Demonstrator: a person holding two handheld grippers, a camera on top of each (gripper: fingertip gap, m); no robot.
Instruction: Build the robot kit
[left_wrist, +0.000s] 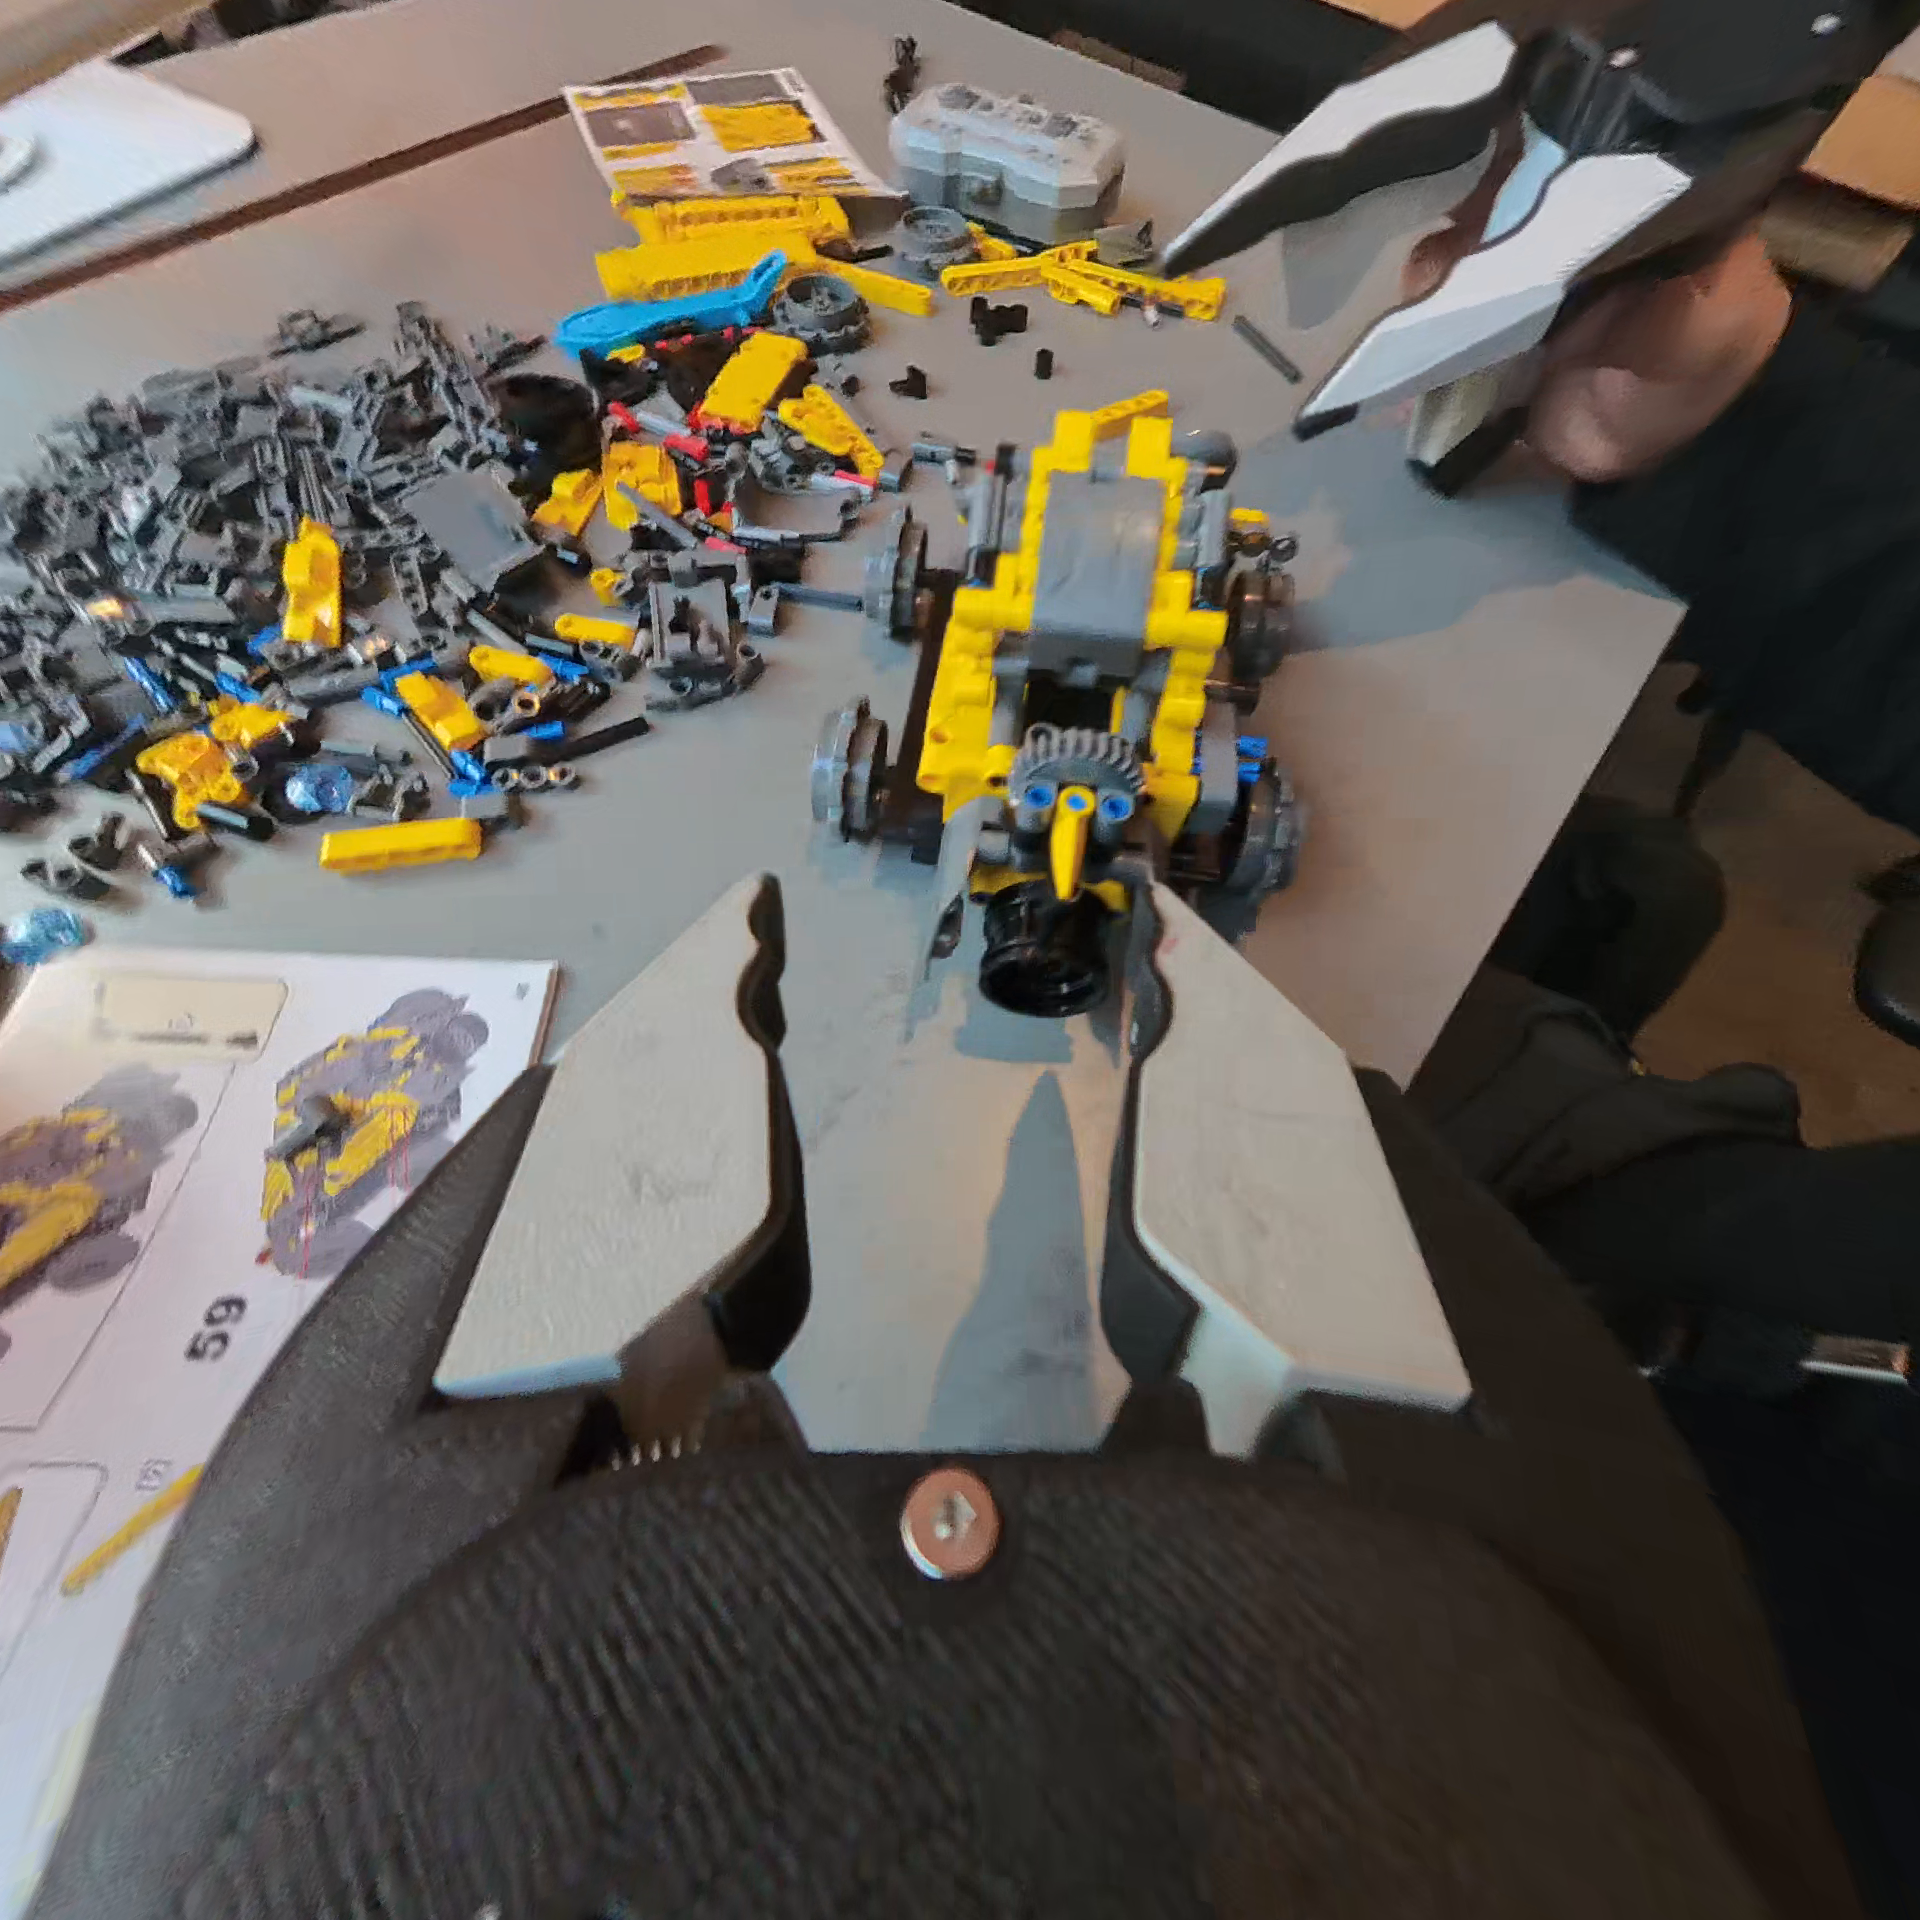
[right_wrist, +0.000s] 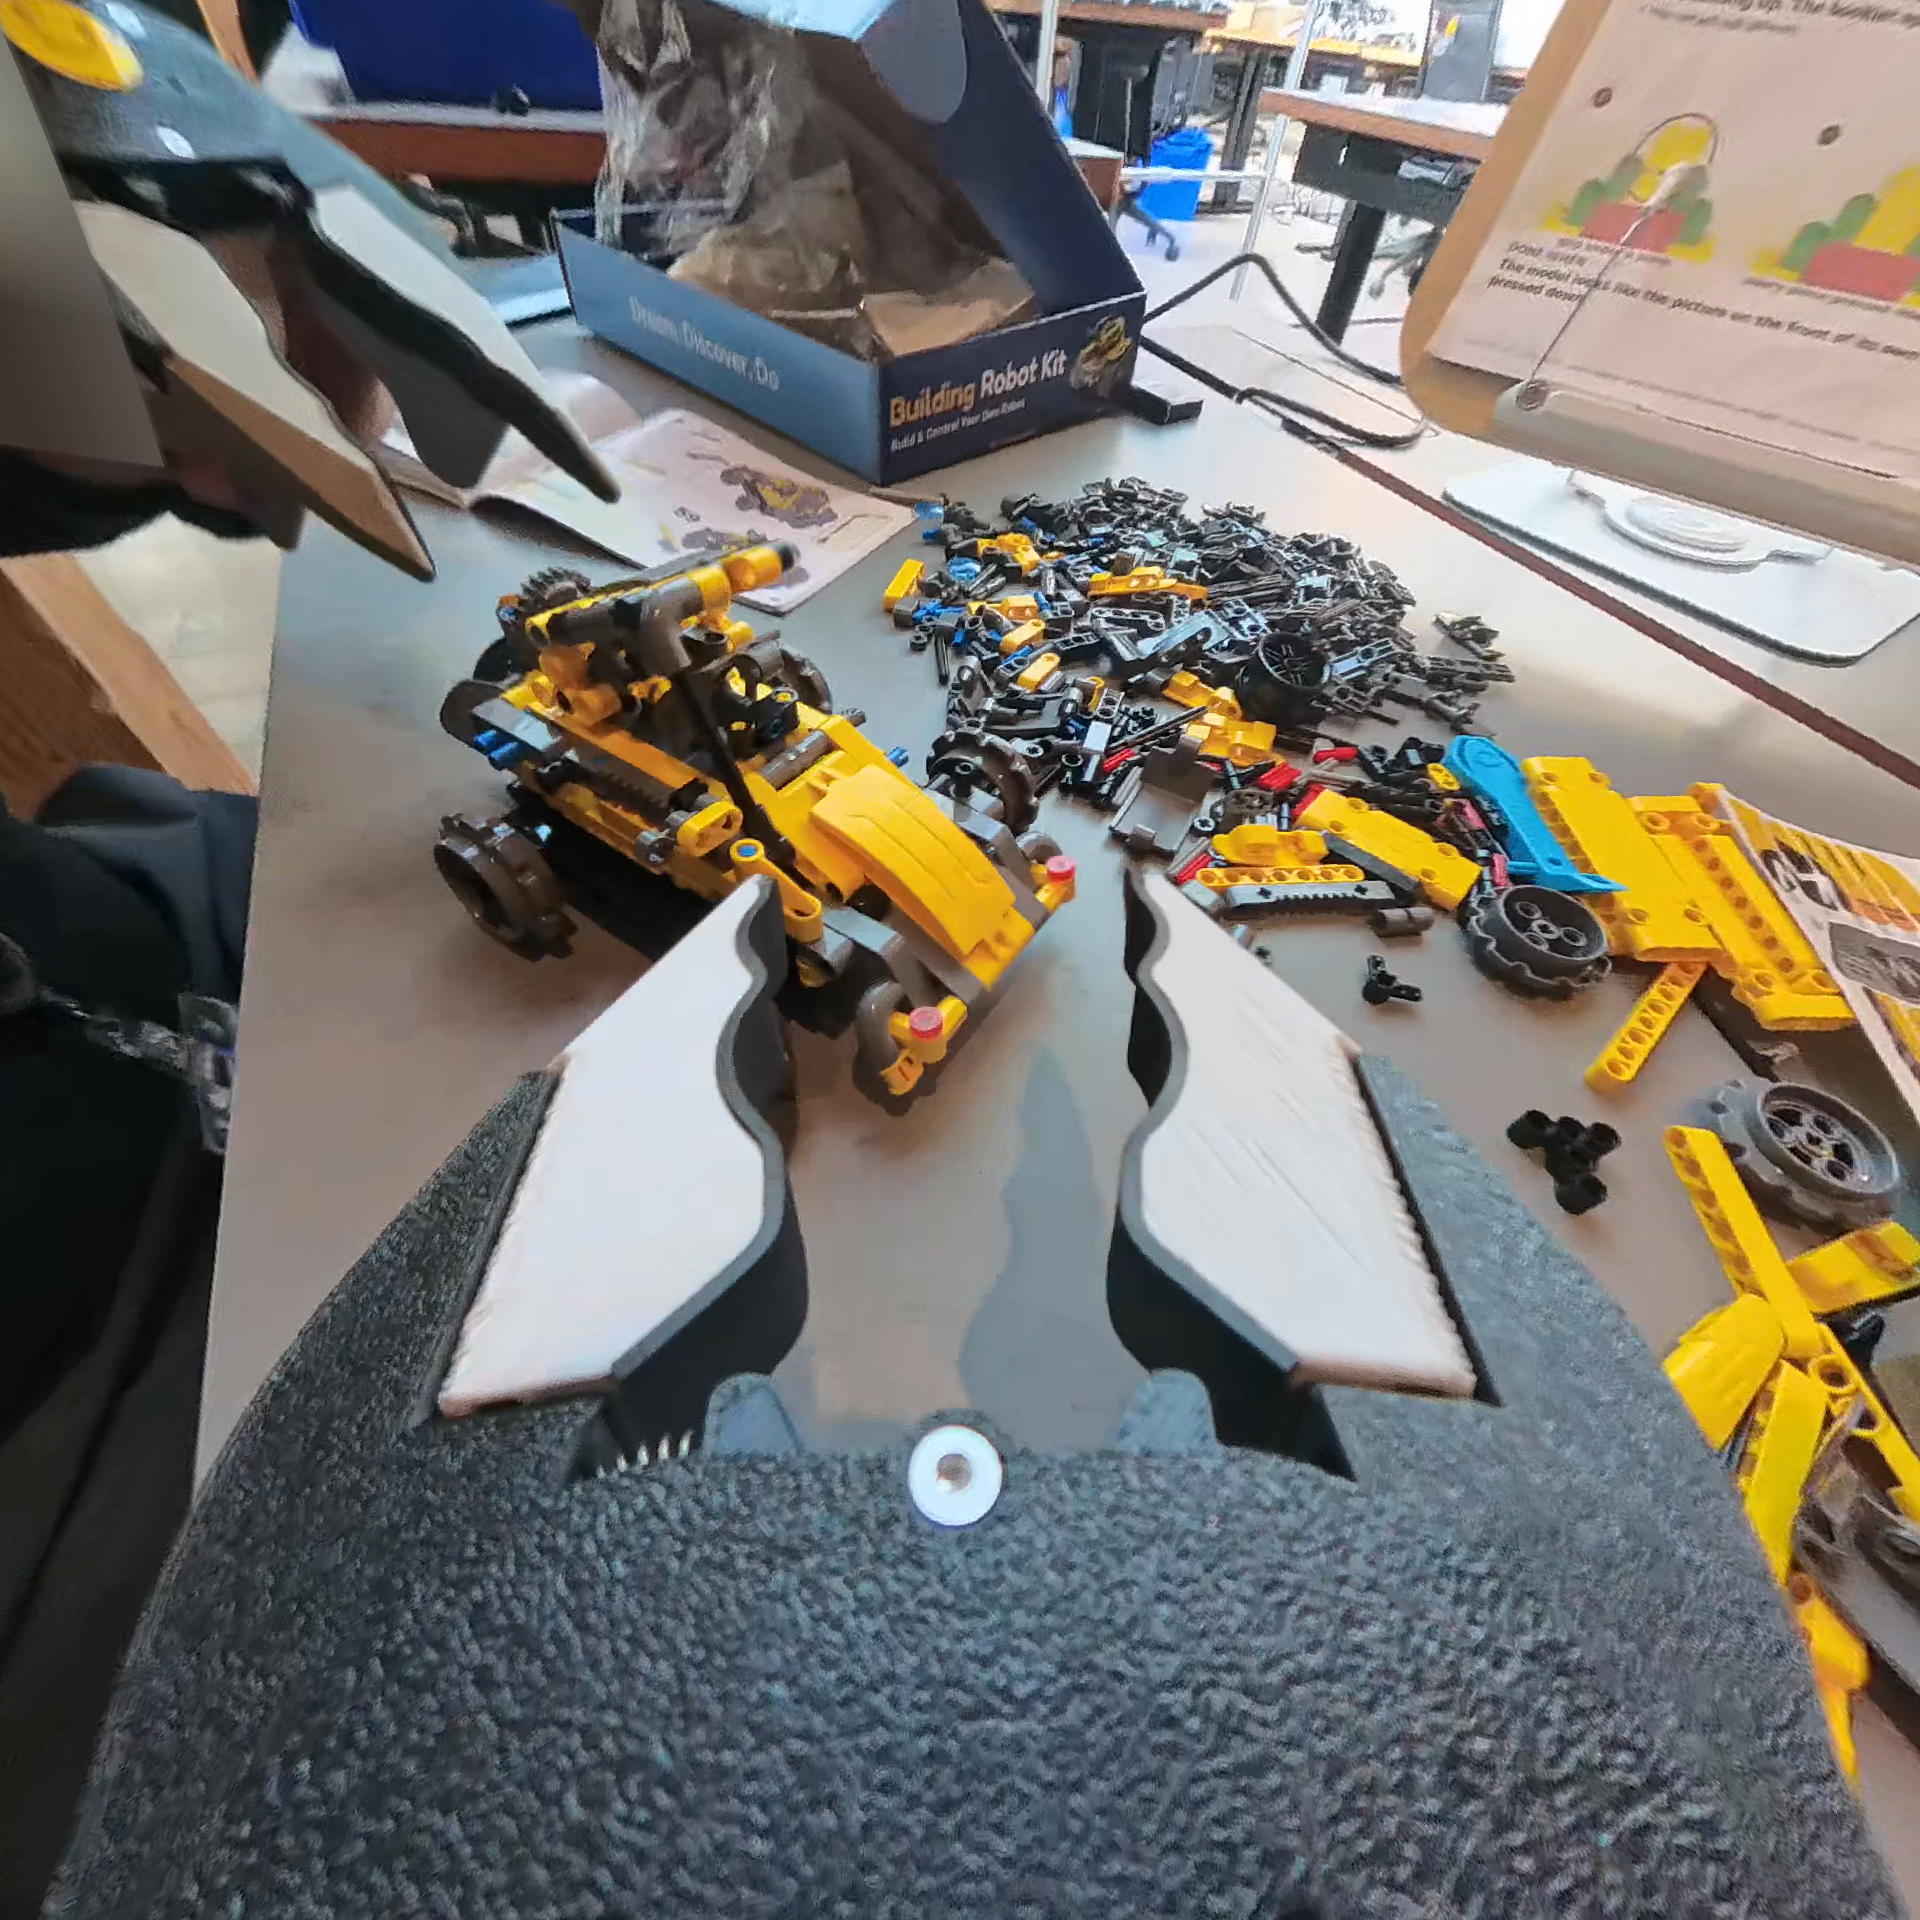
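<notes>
1. Right now both grippers are spread and empty: left gripper (left_wrist: 956, 925) hovers just short of the model's (left_wrist: 1081, 644) black hub (left_wrist: 1039, 961); right gripper (right_wrist: 945, 925) sits over its yellow hood (right_wrist: 914, 842).
2. Model stands on the grey table (right_wrist: 343, 935), at 12 o'clock in the left wrist view and 11 o'clock in the right.
3. Handling, my guess: light, rigid plastic, but pinned joints pop apart. Grip the yellow side beams, not gears or axles.
4. Parts pile (right_wrist: 1174, 634) at 1 o'clock in the right wrist view: small, hard, glossy beams, pins, wheels.
5. Paper booklet (left_wrist: 208, 1143) lies flat at 9 o'clock in the left view.
</notes>
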